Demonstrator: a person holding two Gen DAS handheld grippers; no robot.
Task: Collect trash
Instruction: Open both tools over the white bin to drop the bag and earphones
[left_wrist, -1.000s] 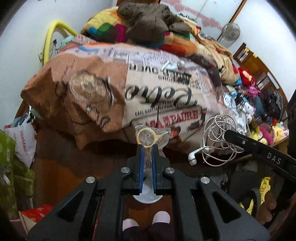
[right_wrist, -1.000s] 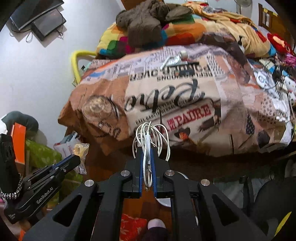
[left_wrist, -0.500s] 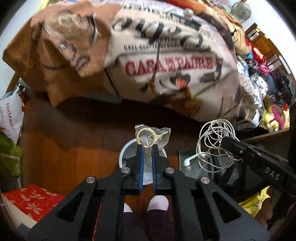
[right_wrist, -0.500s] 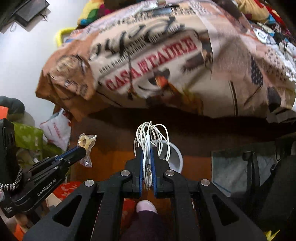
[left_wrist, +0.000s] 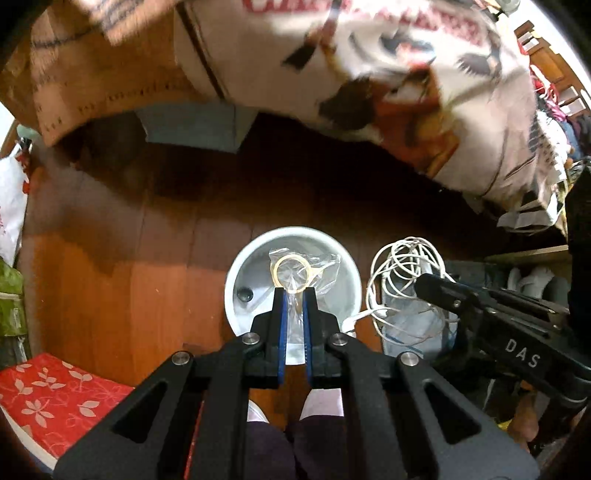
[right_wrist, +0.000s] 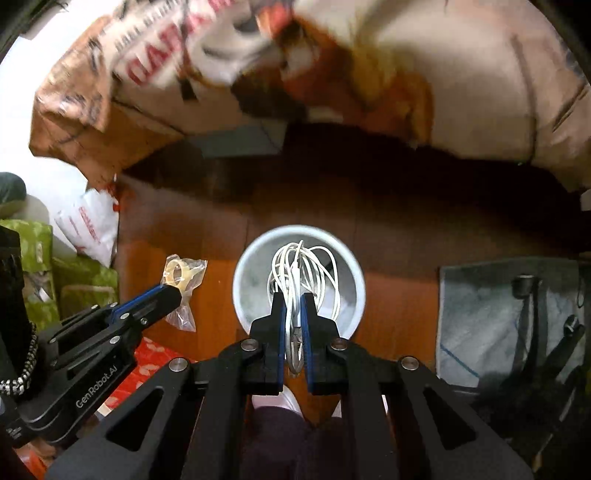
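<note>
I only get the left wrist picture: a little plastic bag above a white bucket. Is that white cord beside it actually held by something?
Observer: Yes. The right wrist view shows the right hand-held gripper shut on the white cord, which is pinched between its blue pads.
Operator: Is the cord above the bucket too?
Observer: From that camera, its loops show against the opening of the white bucket.
Operator: And my bag, from the side?
Observer: The plastic bag hangs below the tip of the left hand-held gripper, with the tape ring at the top.
</note>
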